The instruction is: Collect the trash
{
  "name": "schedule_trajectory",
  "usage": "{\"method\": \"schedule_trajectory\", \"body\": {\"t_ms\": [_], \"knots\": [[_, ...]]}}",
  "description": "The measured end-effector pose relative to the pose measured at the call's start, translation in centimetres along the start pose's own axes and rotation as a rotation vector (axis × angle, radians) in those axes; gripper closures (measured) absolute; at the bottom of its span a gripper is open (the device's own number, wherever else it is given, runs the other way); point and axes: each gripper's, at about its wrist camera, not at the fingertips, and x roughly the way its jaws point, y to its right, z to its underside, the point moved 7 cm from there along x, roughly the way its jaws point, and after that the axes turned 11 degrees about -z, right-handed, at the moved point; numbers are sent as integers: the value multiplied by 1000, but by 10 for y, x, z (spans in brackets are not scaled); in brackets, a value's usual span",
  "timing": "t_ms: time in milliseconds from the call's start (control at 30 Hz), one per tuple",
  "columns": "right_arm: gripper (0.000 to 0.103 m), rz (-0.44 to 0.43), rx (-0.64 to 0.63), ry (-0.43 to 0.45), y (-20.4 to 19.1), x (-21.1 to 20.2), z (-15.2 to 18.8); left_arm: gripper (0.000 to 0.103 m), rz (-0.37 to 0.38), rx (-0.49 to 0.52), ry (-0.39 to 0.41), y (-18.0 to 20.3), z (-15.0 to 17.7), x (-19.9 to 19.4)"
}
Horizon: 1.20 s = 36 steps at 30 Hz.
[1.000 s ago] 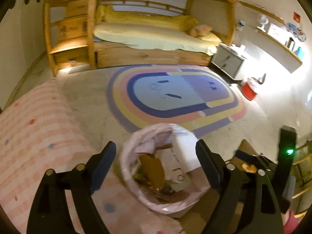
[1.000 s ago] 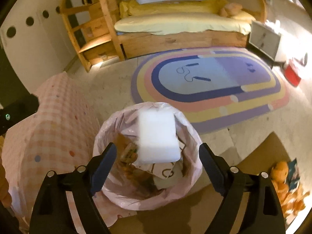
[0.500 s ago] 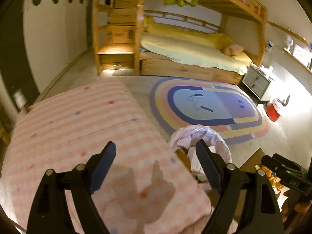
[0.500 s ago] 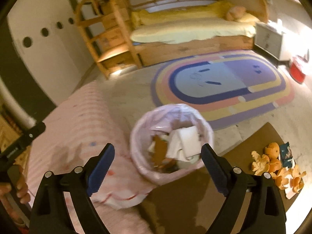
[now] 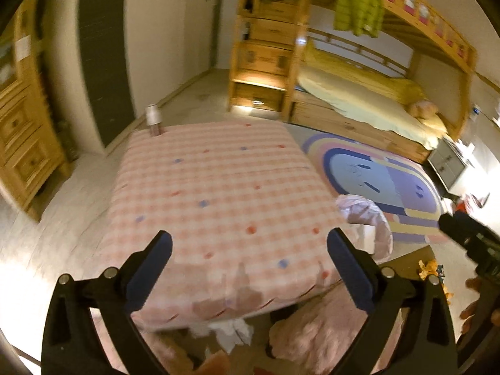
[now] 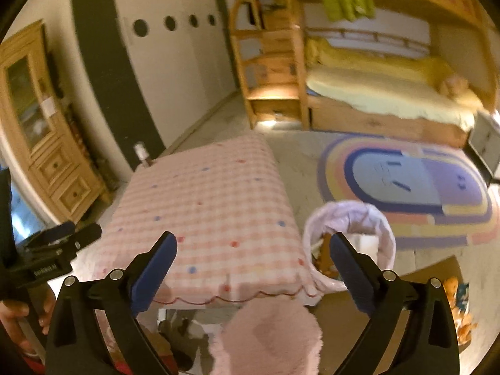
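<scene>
Item: left gripper [image 5: 249, 251], black frame with blue pads. Jaws spread wide, having just been opening; nothing between them. It hangs over the pink checked tablecloth with coloured dots [image 5: 215, 193], which fills the centre of the left wrist frame.

Item: right gripper [image 6: 253, 251], same build. Jaws released and wide, also just been opening; empty. Its right pad overlaps the bin's near rim in the picture without gripping it.

Item: round waste bin lined with a pale pink plastic bag [image 6: 368, 218], centre right of the right wrist frame, on the floor just beside the table's right edge. Paper and brown scraps show inside. In the left wrist view only part of it [image 5: 375, 218] shows past the table's right corner.

Item: orange peel scraps with a small dark wrapper [image 6: 457, 303], lower right edge of the right wrist frame, on brown cardboard [image 6: 343, 312], near the bin. Judged remaining trash.

Item: crumpled white paper [image 5: 231, 332], bottom centre of the left wrist frame, below the tablecloth's near hem.

Relation governing the next move: the peel lies right of and below both grippers; the right gripper is judged nearer. The white paper lies beneath the left gripper.
</scene>
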Motion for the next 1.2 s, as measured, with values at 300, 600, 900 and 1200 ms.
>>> {"method": "schedule_trajectory", "body": {"t_ms": [300,600,900,1200], "knots": [[6,-10,-126,-60,-41,-7,13,7,-246,-12,23,-61,31,-40],[6,37,-135,-61,-43,-6,23,7,-284,-29,-15,-83,50,-42],[6,40,-131,-61,-44,-5,25,7,-271,-29,-9,-78,49,-40],[6,40,-124,-63,-45,-2,26,7,-273,-30,-12,-77,48,-39]]}}
